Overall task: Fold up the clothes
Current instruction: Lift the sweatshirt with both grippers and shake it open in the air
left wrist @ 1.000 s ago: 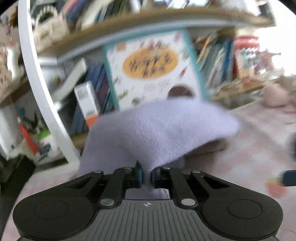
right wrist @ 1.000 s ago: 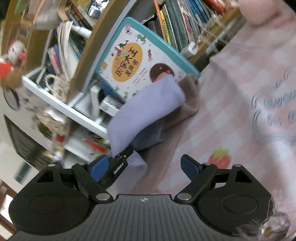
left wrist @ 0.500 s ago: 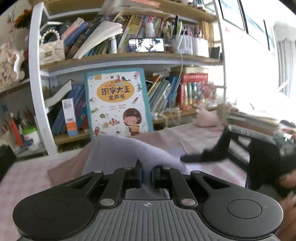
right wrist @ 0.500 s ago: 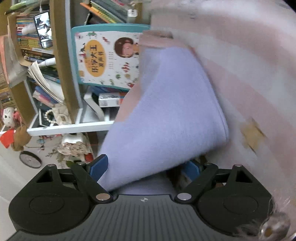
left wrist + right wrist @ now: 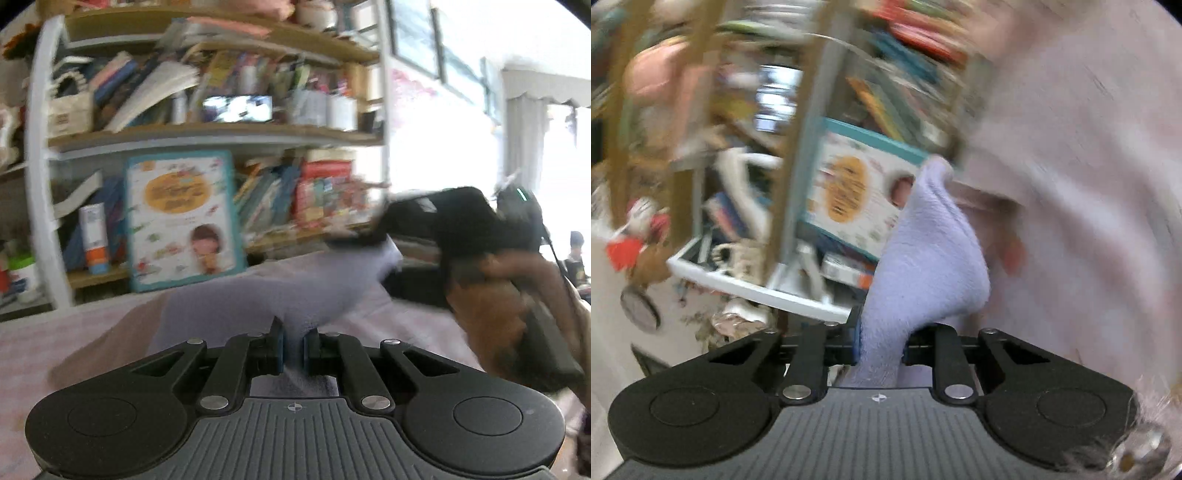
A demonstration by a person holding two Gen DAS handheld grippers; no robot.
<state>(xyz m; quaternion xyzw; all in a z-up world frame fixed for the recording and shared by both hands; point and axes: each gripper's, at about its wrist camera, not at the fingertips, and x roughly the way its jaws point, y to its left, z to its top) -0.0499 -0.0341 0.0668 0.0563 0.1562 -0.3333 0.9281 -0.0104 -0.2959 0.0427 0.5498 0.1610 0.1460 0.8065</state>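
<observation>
A: Pinching where?
B: My left gripper (image 5: 293, 349) and right gripper (image 5: 881, 345) each clamp the lilac cloth (image 5: 295, 291); it stretches taut toward two o'clock between them, above the pink bedsheet (image 5: 1089, 184).

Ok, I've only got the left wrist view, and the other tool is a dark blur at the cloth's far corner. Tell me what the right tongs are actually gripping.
Observer: In the right wrist view the right tongs are shut on the lavender cloth, with a thick fold pinched between them.
Operator: Now trace where the cloth goes from that pinch.
Observer: It rises from the pinch to a rounded corner in front of the picture book.
Operator: Say whether my tongs show up there.
Observer: No. The left tongs are outside that view; past the corner it shows only a brown cloth on the pink sheet.
</observation>
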